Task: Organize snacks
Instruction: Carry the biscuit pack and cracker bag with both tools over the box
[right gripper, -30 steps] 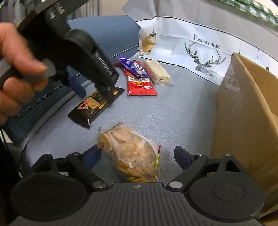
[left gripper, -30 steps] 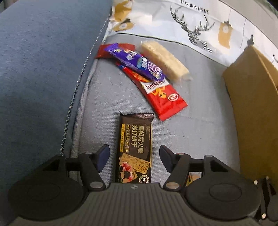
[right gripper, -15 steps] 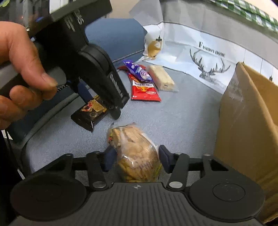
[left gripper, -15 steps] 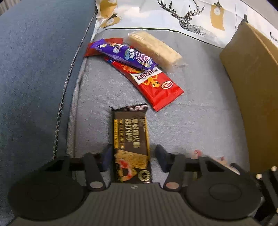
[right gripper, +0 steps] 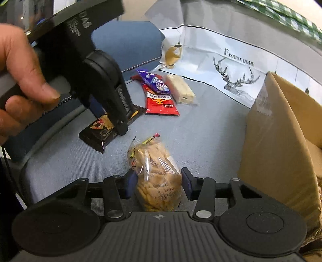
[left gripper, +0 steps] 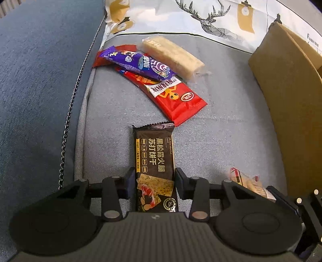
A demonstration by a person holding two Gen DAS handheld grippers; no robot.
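Note:
My left gripper (left gripper: 154, 184) is shut on a black cracker packet (left gripper: 154, 161) that lies lengthwise on the grey sofa cushion (left gripper: 231, 137); both pads press its long edges. From the right wrist view the same left gripper (right gripper: 112, 123) clamps that black packet (right gripper: 100, 133), with a person's hand (right gripper: 22, 80) on its handle. My right gripper (right gripper: 159, 184) is shut on a clear bag of biscuits (right gripper: 155, 171), pads against its sides. Farther back lie a purple wrapper (left gripper: 138, 63), a red packet (left gripper: 173, 96) and a pale wafer bar (left gripper: 173, 56).
An open cardboard box (right gripper: 281, 145) stands at the right, close to my right gripper. A blue sofa arm (left gripper: 40, 90) rises along the left. A deer-print cushion (left gripper: 211, 18) leans at the back. The biscuit bag (left gripper: 247, 183) shows at the left wrist view's lower right.
Both grippers have closed from open onto their snacks: the left on the black packet, the right on the biscuit bag. Neither hand has shifted much.

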